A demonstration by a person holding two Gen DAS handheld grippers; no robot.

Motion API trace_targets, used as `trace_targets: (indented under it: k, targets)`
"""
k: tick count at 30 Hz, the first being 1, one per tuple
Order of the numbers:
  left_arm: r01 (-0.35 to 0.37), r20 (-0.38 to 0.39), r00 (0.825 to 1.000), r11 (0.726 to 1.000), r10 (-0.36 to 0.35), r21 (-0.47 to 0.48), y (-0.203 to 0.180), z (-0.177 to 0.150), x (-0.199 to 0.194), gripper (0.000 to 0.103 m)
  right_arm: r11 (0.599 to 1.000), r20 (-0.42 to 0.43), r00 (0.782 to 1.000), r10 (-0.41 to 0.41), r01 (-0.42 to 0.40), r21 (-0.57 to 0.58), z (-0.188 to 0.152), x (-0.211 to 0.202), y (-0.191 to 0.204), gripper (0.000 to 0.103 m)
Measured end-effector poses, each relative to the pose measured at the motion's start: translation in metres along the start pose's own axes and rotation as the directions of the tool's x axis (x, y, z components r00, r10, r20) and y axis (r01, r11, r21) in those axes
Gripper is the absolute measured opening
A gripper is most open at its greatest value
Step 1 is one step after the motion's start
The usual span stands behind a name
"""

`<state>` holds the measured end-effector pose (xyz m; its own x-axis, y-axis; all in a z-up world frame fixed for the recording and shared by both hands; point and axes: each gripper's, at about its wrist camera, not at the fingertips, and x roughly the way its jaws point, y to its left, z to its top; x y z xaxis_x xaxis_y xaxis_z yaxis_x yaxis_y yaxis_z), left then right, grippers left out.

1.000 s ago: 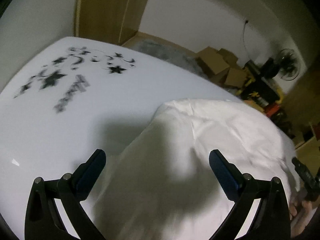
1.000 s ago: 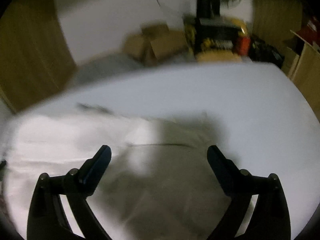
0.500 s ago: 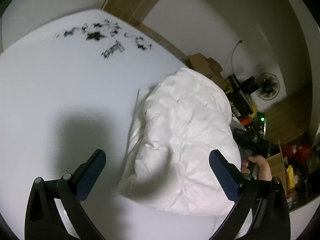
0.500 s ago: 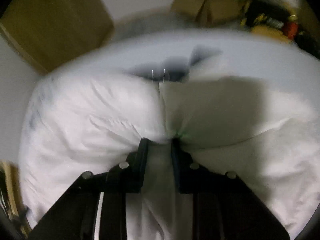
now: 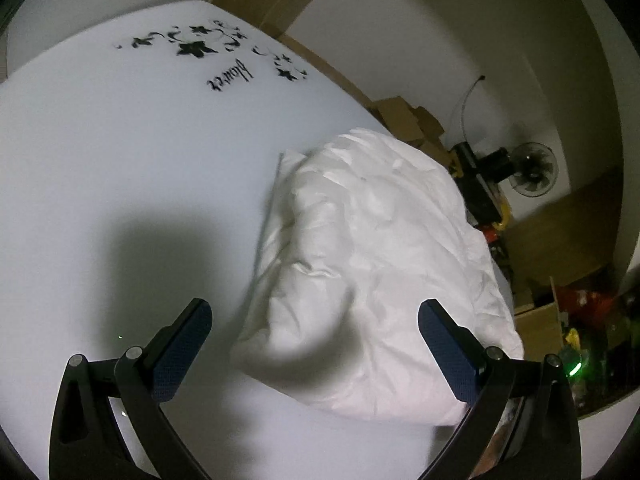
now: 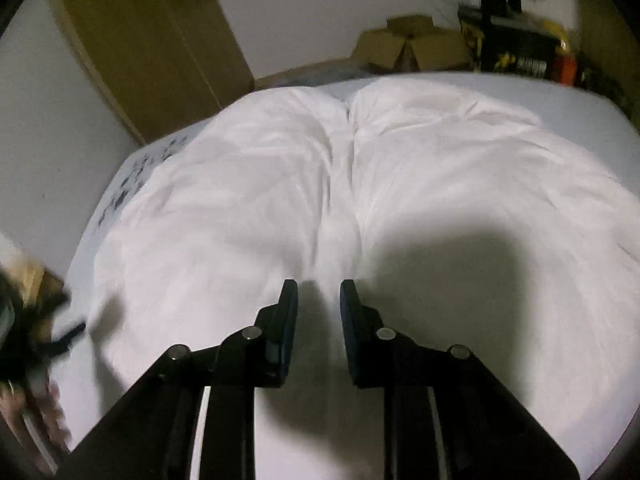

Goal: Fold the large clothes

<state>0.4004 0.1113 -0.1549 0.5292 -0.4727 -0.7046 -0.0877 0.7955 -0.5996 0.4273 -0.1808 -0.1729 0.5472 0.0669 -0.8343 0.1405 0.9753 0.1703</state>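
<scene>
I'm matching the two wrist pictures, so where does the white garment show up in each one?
Left wrist: garment right of centre, reaching the right finger.
Right wrist: garment fills the middle, bunched between the fingers.
Shared landmark: cardboard boxes by the far wall.

Upside-down black script on white table (image 5: 100, 152), illegible.

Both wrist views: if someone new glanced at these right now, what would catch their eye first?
The bulky white garment heaped on the white table dominates both views, with the right gripper pinching a fold at its near edge. The left gripper hangs wide open over the garment's near end, gripping nothing. Next comes the black floral print at the table's far end.
</scene>
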Motion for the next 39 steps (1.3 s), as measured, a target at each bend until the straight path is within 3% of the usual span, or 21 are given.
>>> trace_targets:
  k: [1, 3, 6, 8, 10, 13, 16, 18, 23, 25, 31, 36, 39]
  targets:
    - [-0.003, -0.008, 1.0, 1.0, 0.003, -0.007, 0.001, 0.001, 0.003, 0.103, 0.998, 0.009, 0.999, -0.036, 0.037, -0.054, -0.008, 0.014, 0.005, 0.022]
    - [-0.005, -0.033, 0.999, 1.0, 0.004, -0.027, 0.002, 0.001, 0.007, 0.103, 0.997, 0.02, 0.999, -0.045, 0.046, -0.058, -0.011, 0.01, 0.007, 0.022]
    - [0.015, -0.03, 0.999, 1.0, -0.015, 0.0, 0.002, -0.004, -0.001, 0.103, 0.999, 0.023, 0.999, 0.033, -0.033, -0.001, -0.02, -0.021, 0.005, 0.022]
    - [0.024, -0.029, 0.999, 1.0, -0.025, -0.015, 0.006, -0.006, -0.002, 0.103, 0.999, -0.034, 0.999, -0.002, 0.001, -0.055, -0.032, -0.001, 0.012, 0.022]
    - [0.037, -0.052, 0.998, 0.998, -0.04, -0.041, 0.009, -0.007, 0.002, 0.103, 0.997, -0.021, 1.0, 0.011, -0.012, -0.072, -0.032, 0.012, 0.007, 0.022]
    - [0.137, -0.105, 0.984, 0.986, -0.147, -0.093, 0.013, -0.019, 0.007, 0.103, 0.986, -0.053, 0.987, 0.152, -0.148, 0.079, -0.02, -0.001, -0.017, 0.024]
    - [0.209, -0.128, 0.966, 0.968, -0.226, -0.137, 0.017, -0.031, 0.011, 0.103, 0.988, 0.003, 0.99, 0.14, -0.14, 0.065, -0.022, -0.018, -0.024, 0.029]
    - [0.203, -0.131, 0.966, 0.966, -0.225, -0.161, 0.02, -0.035, 0.017, 0.103, 0.987, 0.007, 0.99, 0.144, -0.144, 0.071, -0.031, -0.024, -0.024, 0.034]
    - [0.214, -0.147, 0.958, 0.954, -0.247, -0.209, 0.021, -0.042, 0.035, 0.103, 0.982, -0.004, 0.985, 0.175, -0.174, 0.068, -0.037, -0.036, -0.016, 0.035]
    - [0.208, -0.132, 0.962, 0.956, -0.238, -0.204, 0.019, -0.043, 0.038, 0.103, 0.982, 0.001, 0.984, 0.18, -0.18, 0.056, -0.035, -0.037, -0.011, 0.036]
    - [0.22, -0.093, 0.964, 0.945, -0.248, -0.241, 0.021, -0.021, 0.057, 0.103, 0.98, -0.001, 0.981, 0.195, -0.195, 0.047, -0.039, -0.045, -0.014, 0.042]
    - [0.193, -0.102, 0.969, 0.944, -0.227, -0.268, 0.016, -0.005, 0.072, 0.103, 0.984, -0.01, 0.987, 0.158, -0.157, 0.084, -0.03, -0.035, -0.026, 0.044]
    - [0.191, -0.092, 0.969, 0.935, -0.228, -0.298, 0.018, -0.006, 0.071, 0.103, 0.989, 0.029, 0.993, 0.117, -0.119, 0.092, -0.005, -0.037, -0.025, 0.044]
